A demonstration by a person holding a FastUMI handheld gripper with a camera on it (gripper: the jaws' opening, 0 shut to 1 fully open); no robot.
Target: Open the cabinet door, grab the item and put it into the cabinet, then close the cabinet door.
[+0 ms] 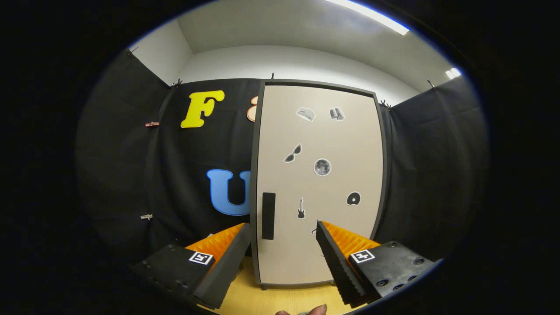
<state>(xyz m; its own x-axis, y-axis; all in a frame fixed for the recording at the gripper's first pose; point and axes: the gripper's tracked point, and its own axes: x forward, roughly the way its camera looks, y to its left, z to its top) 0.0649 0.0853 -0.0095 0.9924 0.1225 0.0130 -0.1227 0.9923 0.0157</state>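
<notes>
Tool (283,227) spread wide, gripping nothing — closed cabinet door (319,183) beyond hides its inside.

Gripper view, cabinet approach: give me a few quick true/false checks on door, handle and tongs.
1. The cabinet door is shut. True.
2. The tongs are clamped on the black handle. False: they are open and hold nothing; the handle lies beyond them, just inside the left finger's tip.
3. The handle sits near the door's left edge, in its lower half. True.
4. The door's front is bare. False: several small stickers are on it, among them a guitar sticker and a moon sticker.
5. The cabinet stands on a wooden tabletop. True.
</notes>
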